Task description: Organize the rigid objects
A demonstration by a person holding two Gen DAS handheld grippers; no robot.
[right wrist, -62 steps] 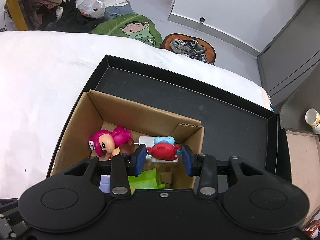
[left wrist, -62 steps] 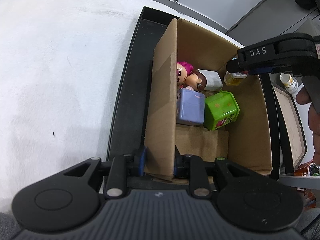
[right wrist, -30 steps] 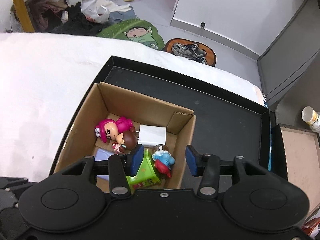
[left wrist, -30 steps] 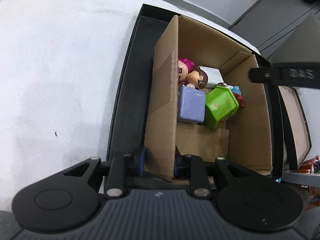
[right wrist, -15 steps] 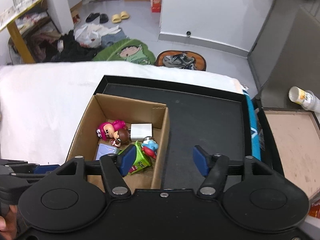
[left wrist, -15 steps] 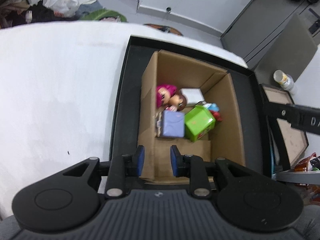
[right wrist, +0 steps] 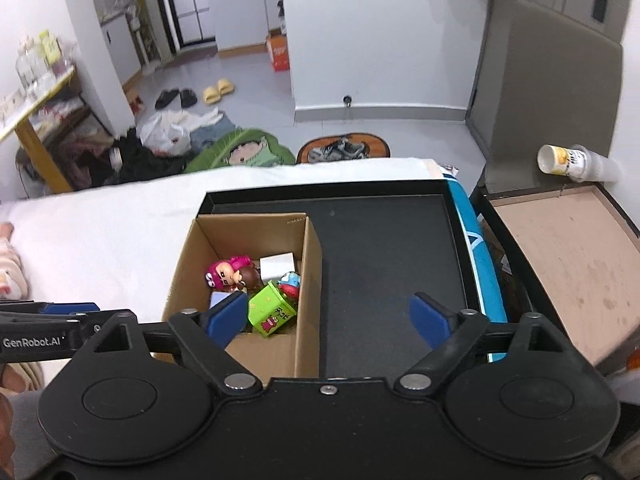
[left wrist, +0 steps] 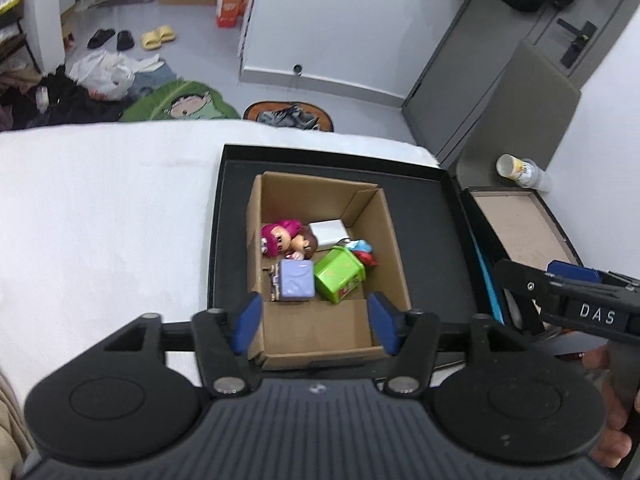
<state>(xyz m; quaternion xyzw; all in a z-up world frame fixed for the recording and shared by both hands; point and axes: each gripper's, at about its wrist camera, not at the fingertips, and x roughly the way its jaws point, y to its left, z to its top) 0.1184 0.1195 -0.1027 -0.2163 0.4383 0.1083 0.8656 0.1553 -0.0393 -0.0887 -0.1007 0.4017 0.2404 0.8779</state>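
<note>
Your left gripper hangs above the near end of the box. Its jaws have just been opening, and nothing is pinched between them: the blue pads stand apart and clear of the cardboard. Your right gripper is spread wide over the bare floor of the black tray, to the right of the box. Its jaws too have just been opening and hold nothing.

The box stands upright, open top up, in the left part of the tray, which lies on the white cloth. In both views the long axis of the box runs away from you, near end to far end.

Inside, the toys crowd the far half:
- The pink-haired doll lies on its side against the left wall, head towards that wall, touching the brown-haired doll.
- The white block sits at the far right, behind them.
- The lilac cube rests nearer you, by the left wall.
- The green box lies tilted just beside the cube, one corner up.
- The red and blue figure is wedged between the green box and the right wall.
</note>
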